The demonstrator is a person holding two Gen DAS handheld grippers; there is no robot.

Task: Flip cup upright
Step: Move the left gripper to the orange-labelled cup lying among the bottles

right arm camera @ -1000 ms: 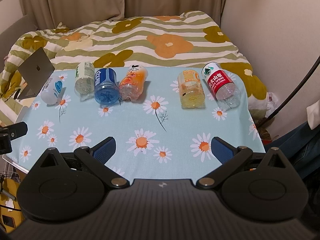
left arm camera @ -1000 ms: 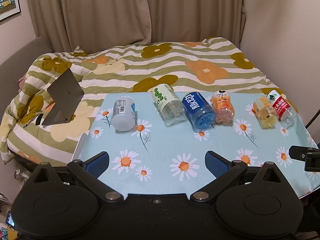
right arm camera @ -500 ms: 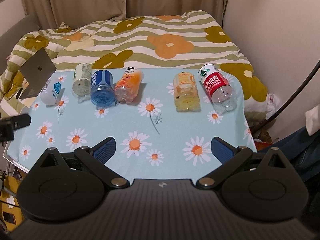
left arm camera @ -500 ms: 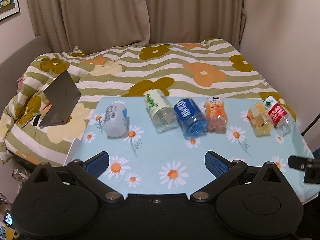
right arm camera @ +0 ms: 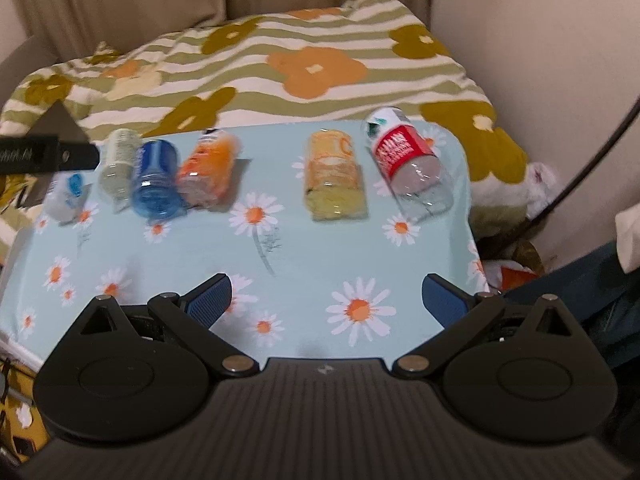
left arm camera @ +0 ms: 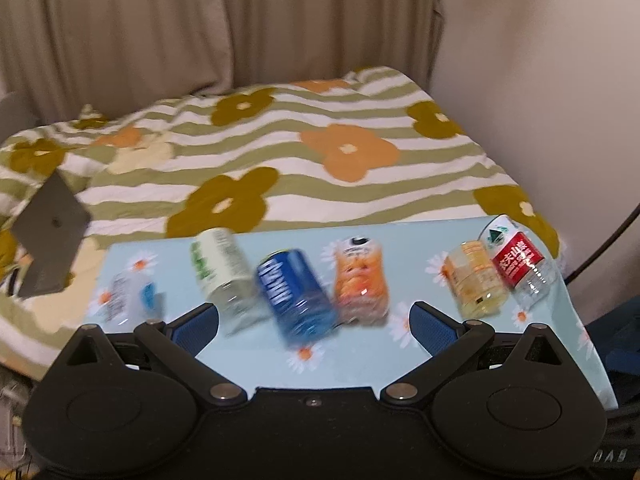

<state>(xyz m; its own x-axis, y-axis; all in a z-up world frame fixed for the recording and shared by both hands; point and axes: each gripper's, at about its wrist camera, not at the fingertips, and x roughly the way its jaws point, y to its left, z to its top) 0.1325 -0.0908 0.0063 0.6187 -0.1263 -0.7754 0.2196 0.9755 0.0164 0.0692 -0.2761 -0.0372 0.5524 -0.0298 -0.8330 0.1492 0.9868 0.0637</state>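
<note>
Several plastic bottles lie on their sides in a row on a light-blue daisy tablecloth (right arm camera: 304, 264). From left: a white-blue one (left arm camera: 128, 300), a green-white one (left arm camera: 220, 268), a blue one (left arm camera: 294, 292), an orange one (left arm camera: 360, 280), a yellow one (left arm camera: 474, 280) and a red-labelled one (left arm camera: 520, 266). In the right wrist view the yellow bottle (right arm camera: 334, 176) and the red one (right arm camera: 408, 164) lie ahead. My left gripper (left arm camera: 314, 322) is open and empty, hovering in front of the blue bottle. My right gripper (right arm camera: 326, 300) is open and empty above the cloth.
A bed with a striped flower blanket (left arm camera: 280, 152) lies behind the table. A grey laptop (left arm camera: 48, 232) stands open at the left. Curtains (left arm camera: 200, 20) and a wall close the back and right. A black cable (right arm camera: 592, 160) runs at the right.
Both grippers have moved forward and to the right toward the bottle row, so the bottles look larger and blurred. Both stay open. No bottle has moved.
</note>
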